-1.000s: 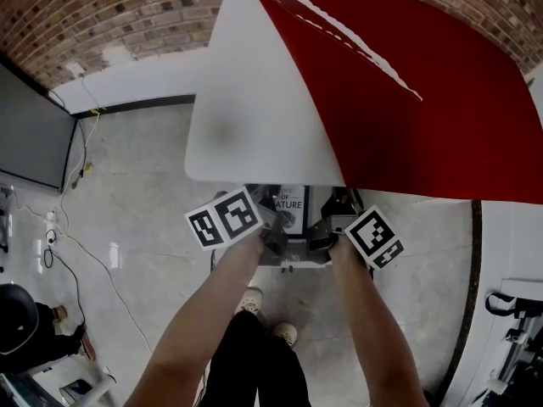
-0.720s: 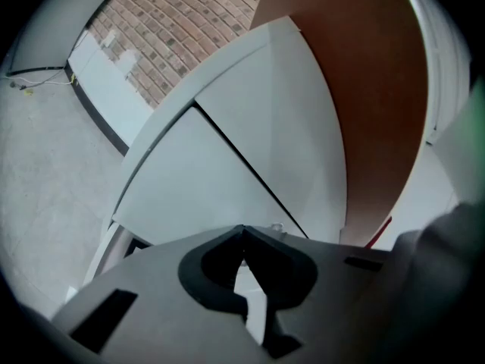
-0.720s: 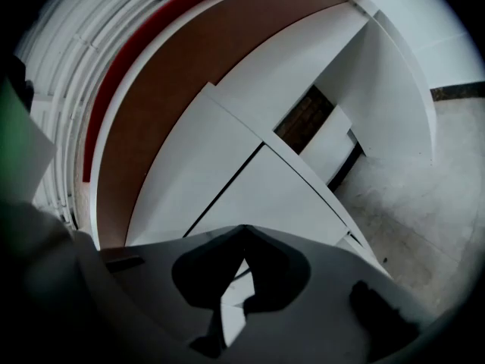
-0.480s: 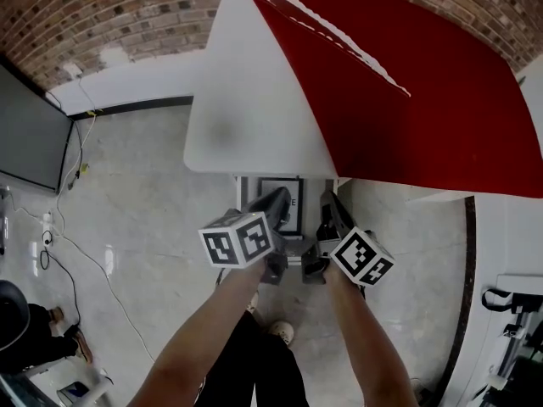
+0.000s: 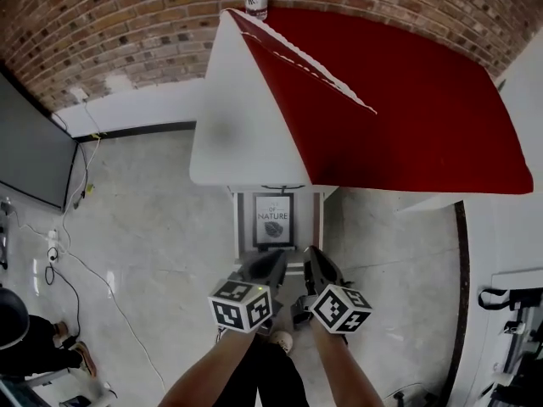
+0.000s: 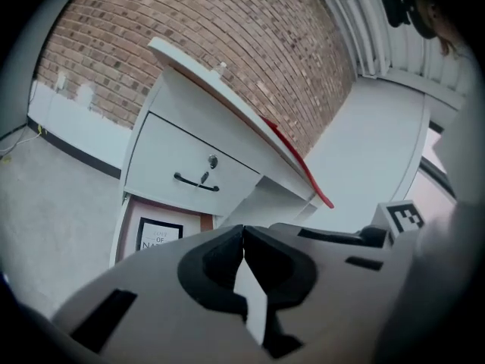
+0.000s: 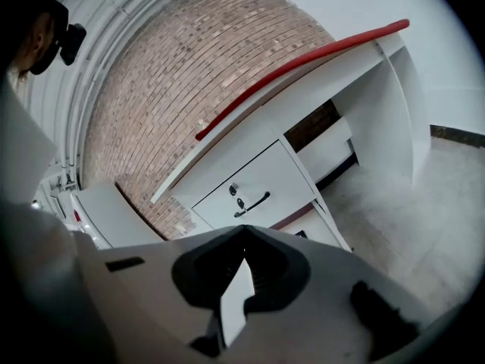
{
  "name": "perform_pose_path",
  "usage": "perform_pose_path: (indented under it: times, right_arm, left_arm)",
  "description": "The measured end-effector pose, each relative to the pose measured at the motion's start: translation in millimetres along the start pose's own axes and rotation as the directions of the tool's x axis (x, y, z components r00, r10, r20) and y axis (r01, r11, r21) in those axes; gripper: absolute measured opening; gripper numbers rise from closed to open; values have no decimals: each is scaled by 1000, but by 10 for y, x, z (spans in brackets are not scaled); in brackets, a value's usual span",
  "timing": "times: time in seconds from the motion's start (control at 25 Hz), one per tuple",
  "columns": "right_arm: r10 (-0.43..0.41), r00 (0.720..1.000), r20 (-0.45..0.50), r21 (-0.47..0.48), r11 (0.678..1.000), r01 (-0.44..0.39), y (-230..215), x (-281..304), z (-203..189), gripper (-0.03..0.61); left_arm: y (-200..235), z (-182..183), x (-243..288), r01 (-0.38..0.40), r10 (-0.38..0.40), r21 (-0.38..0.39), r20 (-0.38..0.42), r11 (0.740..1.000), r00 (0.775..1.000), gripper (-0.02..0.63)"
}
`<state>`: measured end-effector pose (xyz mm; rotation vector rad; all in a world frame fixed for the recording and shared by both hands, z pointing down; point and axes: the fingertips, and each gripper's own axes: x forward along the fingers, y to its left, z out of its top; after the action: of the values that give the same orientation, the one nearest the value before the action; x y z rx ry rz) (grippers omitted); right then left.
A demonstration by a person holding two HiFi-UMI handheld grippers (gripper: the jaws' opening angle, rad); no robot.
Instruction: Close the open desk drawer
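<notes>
Now my left claw [image 5: 273,261] and right claw [image 5: 310,259], both closed empty, sit pulled back; the drawer [image 5: 240,220] remains open.

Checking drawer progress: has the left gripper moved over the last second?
Yes. The left gripper has pulled back from the desk edge, toward the person; earlier it sat right beside that edge.

The left forearm [image 5: 210,370] and right forearm [image 5: 344,370] reach forward and down, close together and roughly parallel. The left gripper [image 5: 273,259] and right gripper [image 5: 310,254] sit side by side, tips pointing ahead; they seem just apart, though the head view leaves this unclear. Each gripper's jaws meet at the tips with nothing between them.
</notes>
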<state>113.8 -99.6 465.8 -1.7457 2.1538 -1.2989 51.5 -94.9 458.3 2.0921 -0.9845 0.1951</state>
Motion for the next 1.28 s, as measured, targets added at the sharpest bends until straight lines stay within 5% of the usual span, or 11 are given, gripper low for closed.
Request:
perform_pose_path:
  times: [0.16, 0.48, 0.96, 1.28]
  right_arm:
    - [-6, 1000, 13, -21, 1000, 7, 120, -367, 66, 6]
    - [-15, 1000, -12, -318, 948, 10, 550, -1005, 313, 6]
    - [83, 997, 0, -287, 955, -79, 1516, -1638, 489, 6]
    - [107, 994, 18, -300, 949, -97, 1953, -1909, 679, 6]
  left_arm:
    - [-333, -32, -226, 39, -40, 15, 4, 999, 999, 11]
    - [-819, 124, -695, 82, -81, 85, -15, 993, 997, 11]
    - [-1443, 403, -1475, 134, -128, 166, -47, 977, 991, 10]
    - [-1627, 904, -1926, 135, -145, 198, 40, 971, 989, 9]
